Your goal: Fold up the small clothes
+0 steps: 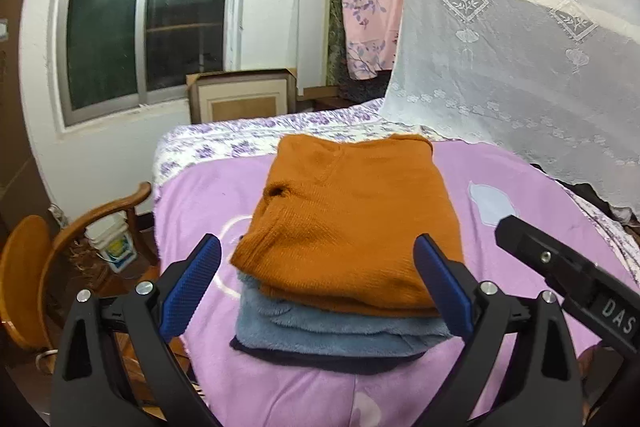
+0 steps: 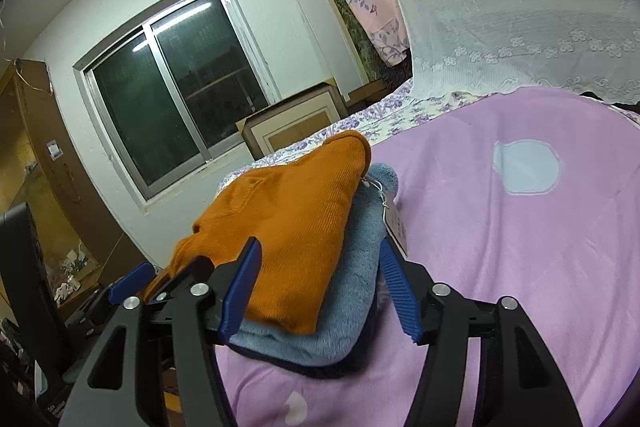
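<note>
Left wrist view: the left tongs (image 1: 318,285) stand wide open, holding nothing. Between and just beyond their blue pads lies a stack on the purple blanket (image 1: 520,187): a folded orange sweater (image 1: 348,219) on top, a blue fleece (image 1: 340,331) under it, a dark garment (image 1: 328,361) at the bottom. The right tongs (image 1: 568,275) show at the right edge.

Right wrist view: the right tongs (image 2: 320,287) are open and empty, their pads flanking the near corner of the stack. The sweater (image 2: 288,227) rests on the fleece (image 2: 352,291); a paper tag (image 2: 394,223) lies just beyond the right pad. The left tongs (image 2: 132,281) sit to the left of the stack.
</note>
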`<state>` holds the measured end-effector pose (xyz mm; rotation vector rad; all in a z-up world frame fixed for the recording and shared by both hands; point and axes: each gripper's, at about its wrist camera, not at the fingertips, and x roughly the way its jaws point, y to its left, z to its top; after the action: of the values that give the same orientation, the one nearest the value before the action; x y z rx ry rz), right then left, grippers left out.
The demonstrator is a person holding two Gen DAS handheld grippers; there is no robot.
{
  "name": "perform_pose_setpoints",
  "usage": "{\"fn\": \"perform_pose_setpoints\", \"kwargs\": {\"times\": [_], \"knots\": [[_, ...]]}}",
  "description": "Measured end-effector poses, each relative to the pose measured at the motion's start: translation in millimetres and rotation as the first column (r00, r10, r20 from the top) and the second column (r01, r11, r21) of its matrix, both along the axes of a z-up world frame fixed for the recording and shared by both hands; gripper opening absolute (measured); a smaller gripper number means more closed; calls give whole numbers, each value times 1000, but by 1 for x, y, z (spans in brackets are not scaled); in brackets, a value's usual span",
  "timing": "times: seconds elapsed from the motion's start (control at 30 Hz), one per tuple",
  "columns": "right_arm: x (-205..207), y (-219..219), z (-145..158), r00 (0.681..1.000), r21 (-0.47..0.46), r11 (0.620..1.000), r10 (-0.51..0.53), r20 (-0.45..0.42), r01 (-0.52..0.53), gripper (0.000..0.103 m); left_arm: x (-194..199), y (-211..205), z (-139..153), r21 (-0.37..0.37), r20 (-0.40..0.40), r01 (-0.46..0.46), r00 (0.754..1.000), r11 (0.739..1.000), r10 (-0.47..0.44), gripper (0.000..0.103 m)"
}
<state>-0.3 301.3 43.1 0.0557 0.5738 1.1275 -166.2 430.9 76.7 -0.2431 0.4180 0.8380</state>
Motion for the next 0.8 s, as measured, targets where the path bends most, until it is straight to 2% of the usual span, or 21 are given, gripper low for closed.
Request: {"fn": "perform_pose_setpoints", "kwargs": {"times": [0.17,0.3,0.5,0.8], "knots": [[-7,-21,5,999,19,1000,6,47,-7,73,-13,-23,14,41,14,-59,998,997,59,98],[-9,-29,4,998,-3,1000,21,66,-21,77,-18,-39,18,55,7,-94,996,994,93,98],[-5,-40,9,999,-15,999,39,33,-38,81,-22,-54,20,63,-14,-132,991,989,133,98],[-23,-51,15,994,-46,998,39,100,-35,85,-30,-67,28,56,-4,-153,988,987,153,98]]}}
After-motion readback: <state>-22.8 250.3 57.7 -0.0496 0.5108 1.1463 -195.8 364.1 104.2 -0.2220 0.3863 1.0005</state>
